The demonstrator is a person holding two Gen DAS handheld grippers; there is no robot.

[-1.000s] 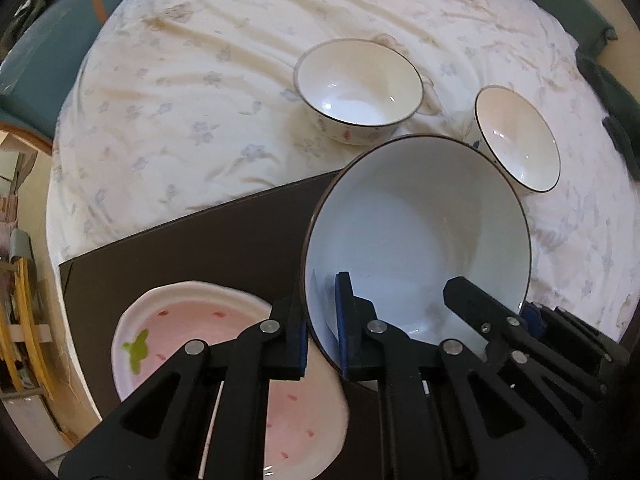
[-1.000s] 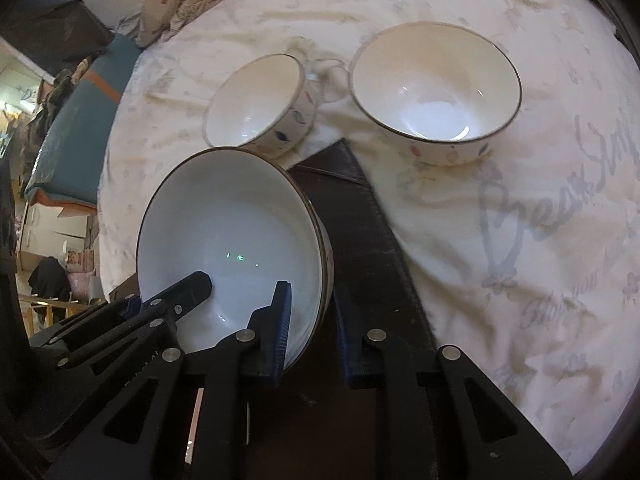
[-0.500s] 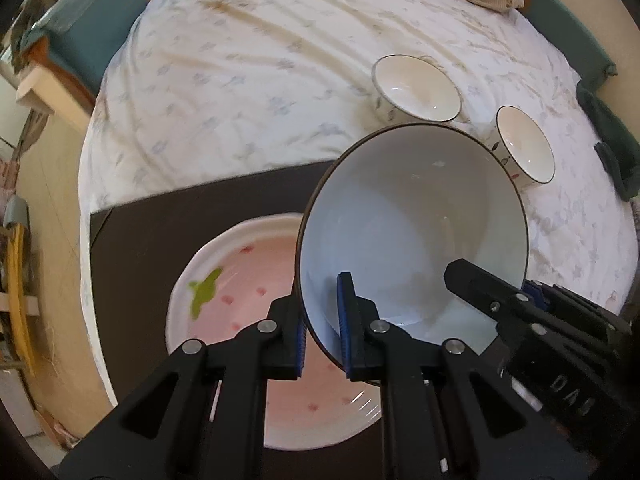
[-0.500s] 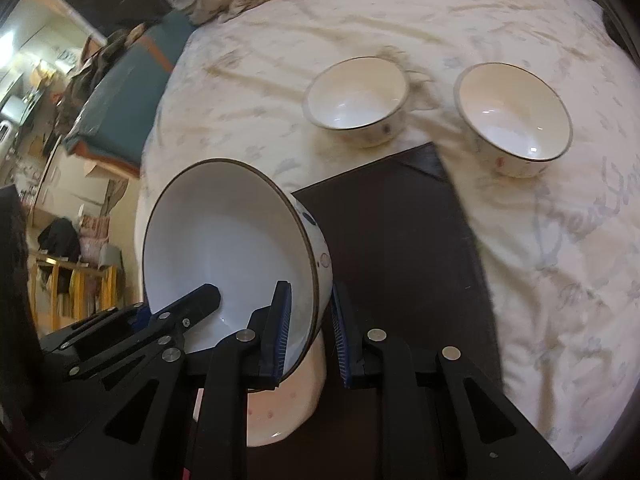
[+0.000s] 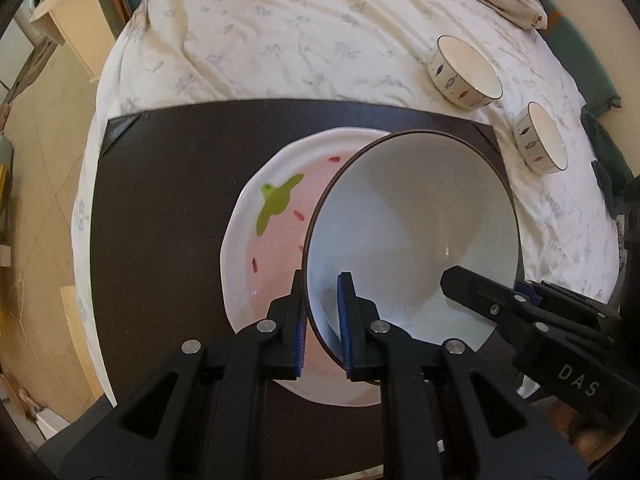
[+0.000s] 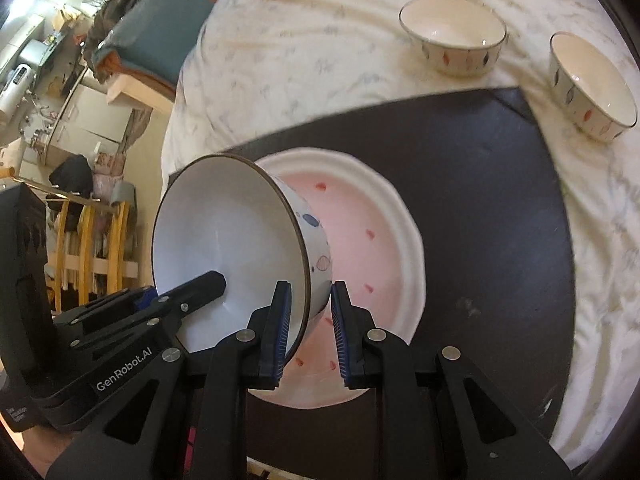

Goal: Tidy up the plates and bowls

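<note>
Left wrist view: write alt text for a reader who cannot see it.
Both grippers, the left gripper and the right gripper, clamp opposite rims of a large white bowl, tilted above a pink strawberry-pattern plate on a dark mat. Two small bowls sit beyond on a floral cloth.
</note>
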